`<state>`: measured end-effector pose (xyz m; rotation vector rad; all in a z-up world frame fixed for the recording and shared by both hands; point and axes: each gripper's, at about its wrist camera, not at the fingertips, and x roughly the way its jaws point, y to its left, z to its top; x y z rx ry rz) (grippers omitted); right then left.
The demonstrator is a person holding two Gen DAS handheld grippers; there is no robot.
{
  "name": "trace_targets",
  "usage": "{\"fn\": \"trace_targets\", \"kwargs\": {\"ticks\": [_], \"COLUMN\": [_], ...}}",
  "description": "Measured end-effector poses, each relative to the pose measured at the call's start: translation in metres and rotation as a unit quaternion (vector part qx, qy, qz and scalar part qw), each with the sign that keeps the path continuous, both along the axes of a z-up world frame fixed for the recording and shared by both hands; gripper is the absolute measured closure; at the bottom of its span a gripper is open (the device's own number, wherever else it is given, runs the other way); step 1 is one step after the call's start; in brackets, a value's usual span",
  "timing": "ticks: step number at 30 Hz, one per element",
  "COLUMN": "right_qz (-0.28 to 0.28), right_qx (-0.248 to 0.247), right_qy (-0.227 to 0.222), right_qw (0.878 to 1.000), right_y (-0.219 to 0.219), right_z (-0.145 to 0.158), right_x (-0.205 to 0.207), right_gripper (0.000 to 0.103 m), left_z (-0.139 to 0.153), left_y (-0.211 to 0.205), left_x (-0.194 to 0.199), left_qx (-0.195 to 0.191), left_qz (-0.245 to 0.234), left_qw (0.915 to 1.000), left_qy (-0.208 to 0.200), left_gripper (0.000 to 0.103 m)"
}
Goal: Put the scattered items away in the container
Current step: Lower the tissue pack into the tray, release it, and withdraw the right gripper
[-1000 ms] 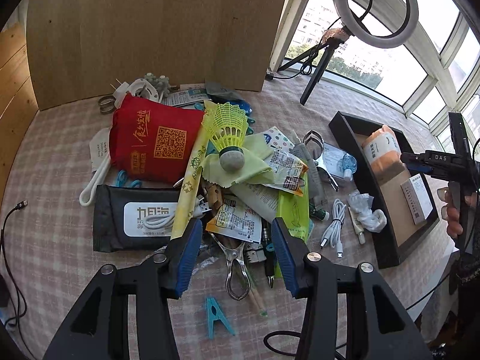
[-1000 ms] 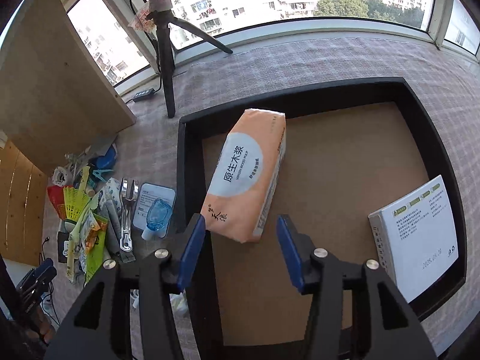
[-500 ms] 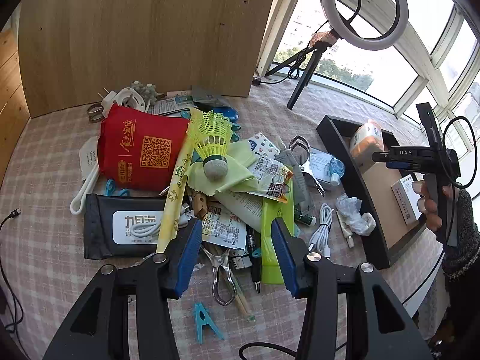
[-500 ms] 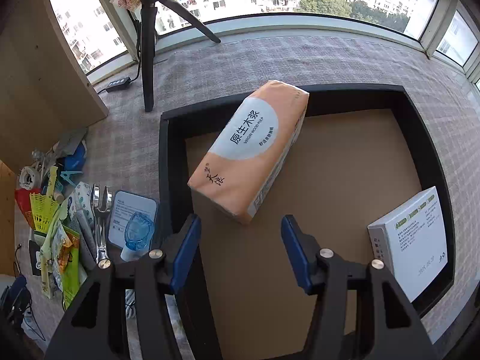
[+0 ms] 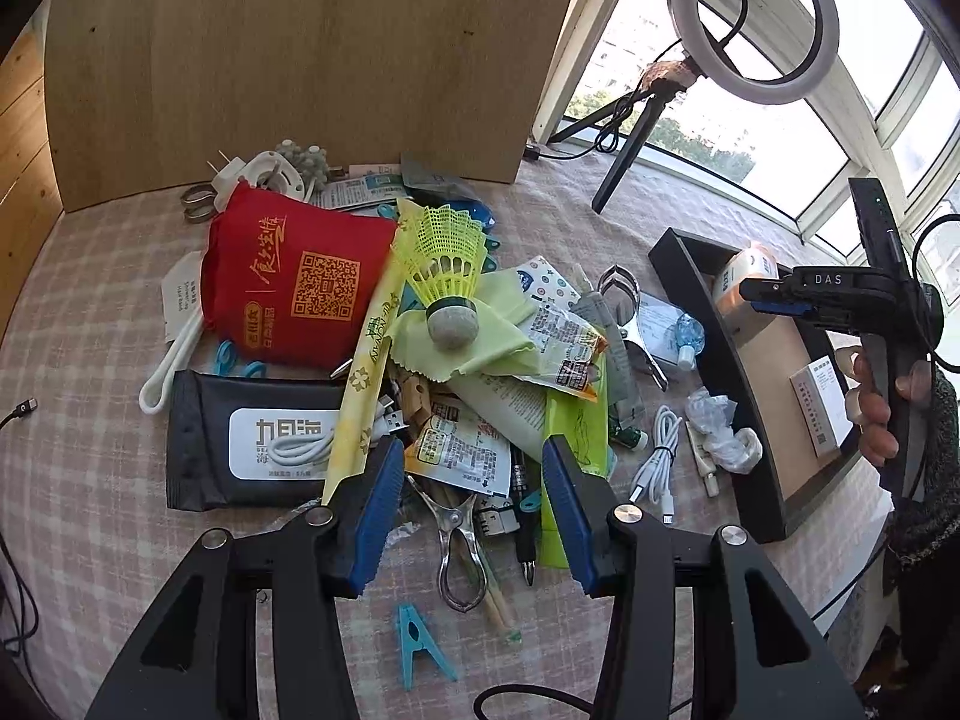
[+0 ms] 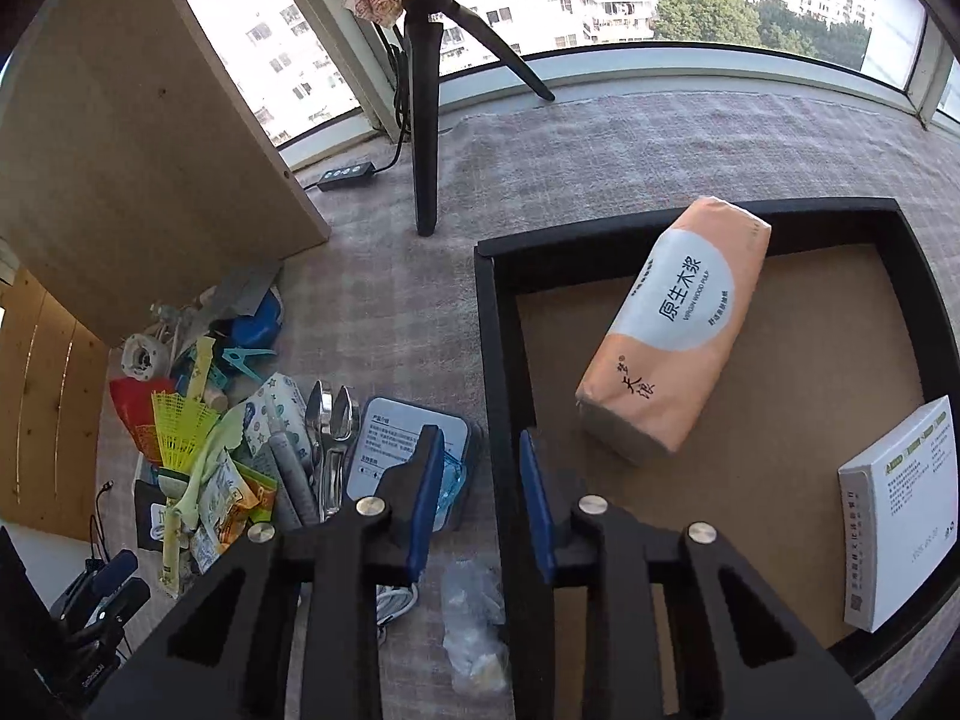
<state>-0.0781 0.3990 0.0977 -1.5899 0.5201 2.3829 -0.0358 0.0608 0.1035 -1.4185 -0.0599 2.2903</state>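
2 items, the tissue pack and white box, sit in my tray; both tongs gape empty, and the pile remains on the counter.

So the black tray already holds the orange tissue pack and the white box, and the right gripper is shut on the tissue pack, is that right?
Not quite: the right gripper is open and empty, hanging over the black tray wall. The right wrist view shows the orange tissue pack lying loose inside, with the white box.
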Motion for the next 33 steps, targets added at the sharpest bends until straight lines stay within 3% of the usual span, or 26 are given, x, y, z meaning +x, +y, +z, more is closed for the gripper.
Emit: {"fn": "trace_targets", "kwargs": {"ticks": [2,7,11,14,18,21,25,28,33], "right_qz": [-0.004,-0.034,-0.076,-0.138,-0.202,-0.171,-0.056,0.019,0.087], "right_qx": [0.038,0.113,0.120,0.121,0.085,0.071,0.080,0.059,0.039], "right_qy": [-0.032,-0.057,-0.087,-0.104,-0.076,-0.031,0.012,0.058,0.066], "right_qw": [0.999,0.991,0.986,0.977,0.973,0.982,0.995,0.996,0.993], "right_y": [0.009,0.046,0.092,0.139,0.185,0.172,0.109,0.066,0.011], "right_z": [-0.018,-0.024,-0.041,-0.051,-0.041,-0.021,0.000,0.010,0.024], "right_x": [-0.018,-0.033,-0.025,-0.005,0.034,0.049,0.050,0.055,0.037], "right_gripper": [0.077,0.079,0.079,0.079,0.079,0.079,0.073,0.059,0.059], "left_z": [0.003,0.006,0.004,0.006,0.007,0.002,-0.004,-0.006,-0.002], "left_y": [0.002,0.004,0.002,-0.001,-0.005,-0.008,-0.008,-0.006,0.001], "left_x": [0.001,0.005,0.003,0.003,0.002,0.000,-0.002,-0.005,-0.021], "left_qx": [0.003,0.000,-0.003,0.000,-0.005,-0.016,-0.030,-0.036,-0.042], "left_qz": [-0.004,-0.007,-0.001,0.004,0.009,0.015,0.012,0.010,0.016], "left_qw": [1.0000,0.9999,1.0000,1.0000,0.9999,0.9997,0.9994,0.9993,0.9989], "left_qy": [0.003,0.008,0.005,0.008,0.011,0.010,0.009,0.008,0.011], "left_gripper": [0.058,0.057,0.058,0.057,0.057,0.057,0.058,0.057,0.058]}}
